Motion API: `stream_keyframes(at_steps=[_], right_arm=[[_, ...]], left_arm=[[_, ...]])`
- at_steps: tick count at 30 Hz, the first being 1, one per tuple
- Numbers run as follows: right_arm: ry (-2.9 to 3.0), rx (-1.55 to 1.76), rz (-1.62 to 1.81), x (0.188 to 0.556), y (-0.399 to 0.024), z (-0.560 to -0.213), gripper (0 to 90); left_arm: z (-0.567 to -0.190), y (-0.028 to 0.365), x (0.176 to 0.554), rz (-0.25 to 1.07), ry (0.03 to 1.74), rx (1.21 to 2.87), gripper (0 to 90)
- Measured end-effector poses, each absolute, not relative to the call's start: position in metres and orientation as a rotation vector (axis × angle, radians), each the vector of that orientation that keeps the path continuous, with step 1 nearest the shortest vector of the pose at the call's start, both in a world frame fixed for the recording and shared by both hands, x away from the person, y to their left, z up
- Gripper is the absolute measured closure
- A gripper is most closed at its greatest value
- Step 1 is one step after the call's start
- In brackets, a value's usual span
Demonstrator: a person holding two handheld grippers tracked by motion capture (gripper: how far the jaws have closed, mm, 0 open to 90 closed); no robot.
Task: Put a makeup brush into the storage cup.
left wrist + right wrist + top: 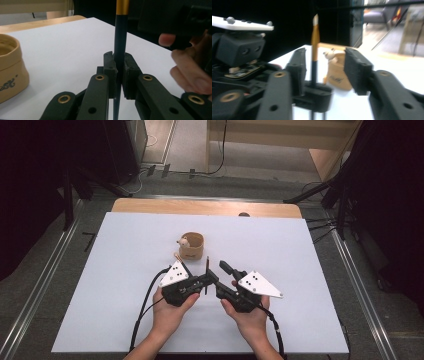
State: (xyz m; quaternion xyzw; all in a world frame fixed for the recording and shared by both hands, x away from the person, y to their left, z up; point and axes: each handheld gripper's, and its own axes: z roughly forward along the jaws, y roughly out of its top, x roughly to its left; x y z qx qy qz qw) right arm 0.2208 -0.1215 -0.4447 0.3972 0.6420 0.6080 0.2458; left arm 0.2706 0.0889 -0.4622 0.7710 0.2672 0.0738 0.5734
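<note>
Matte black left gripper [119,72], slim brush [120,45] clamped

Brush [120,37]: glossy dark handle, shiny gold metal band. Pot [192,245]: matt tan cloth. Jaws: matt black plastic. Table [125,270]: smooth white.

The brush [120,47] stands upright between the left gripper [121,75] jaws. The cup [338,72] sits beyond the right gripper [329,72] jaws, behind the brush.

Tan cup [192,245] just beyond tongs
</note>
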Motion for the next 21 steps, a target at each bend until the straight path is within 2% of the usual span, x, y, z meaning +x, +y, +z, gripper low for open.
stream_keyframes(at_steps=[2, 5, 9, 10, 11, 12, 13, 16, 21], right_arm=[[1.744, 1.067, 1.699, 0.225, -0.13, -0.443, 45.6], [1.743, 1.035, 1.67, 0.225, -0.137, -0.442, 42.6], [1.79, 1.051, 1.594, 0.223, -0.152, -0.441, 30.4], [1.793, 1.053, 1.598, 0.223, -0.156, -0.442, 25.0], [1.807, 1.056, 1.597, 0.222, -0.164, -0.443, 12.4], [1.822, 1.047, 1.59, 0.222, -0.167, -0.444, 9.6], [1.822, 1.047, 1.59, 0.222, -0.167, -0.444, 9.6], [1.83, 1.036, 1.571, 0.22, -0.175, -0.445, 0.0], [1.817, 1.055, 1.566, 0.221, -0.19, -0.448, 0.0]], left_arm=[[-0.462, 0.091, 0.272, 0.181, 0.633, 1.799, 84.6], [-0.461, 0.096, 0.274, 0.196, 0.638, 1.791, 84.5], [-0.461, 0.099, 0.275, 0.199, 0.644, 1.785, 84.6], [-0.461, 0.099, 0.276, 0.2, 0.646, 1.786, 84.6], [-0.46, 0.1, 0.276, 0.202, 0.646, 1.785, 84.6], [-0.46, 0.1, 0.276, 0.201, 0.644, 1.785, 84.6], [-0.46, 0.1, 0.276, 0.202, 0.642, 1.785, 84.6], [-0.46, 0.101, 0.276, 0.203, 0.64, 1.782, 84.6], [-0.46, 0.104, 0.278, 0.211, 0.642, 1.777, 84.6]])
